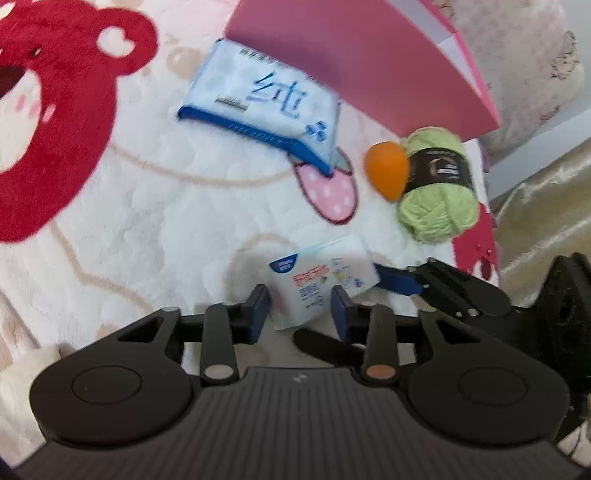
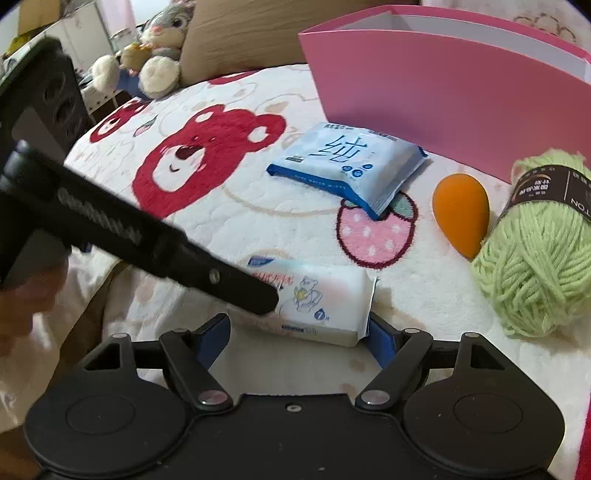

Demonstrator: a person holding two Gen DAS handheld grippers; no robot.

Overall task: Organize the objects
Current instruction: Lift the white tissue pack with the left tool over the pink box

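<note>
The small white tissue pack (image 2: 325, 302) lies on the plush bear-print blanket (image 2: 258, 221), near its front edge, with both tools closed in around it. The left gripper (image 1: 301, 308) has its jaws drawn narrow on the pack's near end: in the left wrist view the blue pads stand tight against its two sides, the pack tilted between them. From the right wrist view, one long black finger of that tool crosses the picture on a slant and ends on the pack's left end.

The right gripper (image 2: 299, 334) sits just in front of the same pack with its jaws spread wide. Its right blue pad is at the pack's crimped right end, touching or nearly so; its left pad stands clear of the pack with bare blanket between. In the left wrist view, a blue fingertip (image 1: 397, 280) of this tool shows just beside the pack's far corner.

Beyond the pack, a larger blue-and-white wipes packet (image 2: 345, 166) lies flat, one corner overlapping a pink strawberry printed on the blanket. To the right of it an orange egg-shaped sponge (image 2: 461, 214) rests against a ball of light green yarn (image 2: 535, 266) with a dark paper band. Behind these stands an open pink box (image 2: 443, 92) with a pale inner wall. At the far left of the right wrist view, a grey stuffed rabbit (image 2: 166, 40) sits beside a brown cardboard panel (image 2: 236, 33).
</note>
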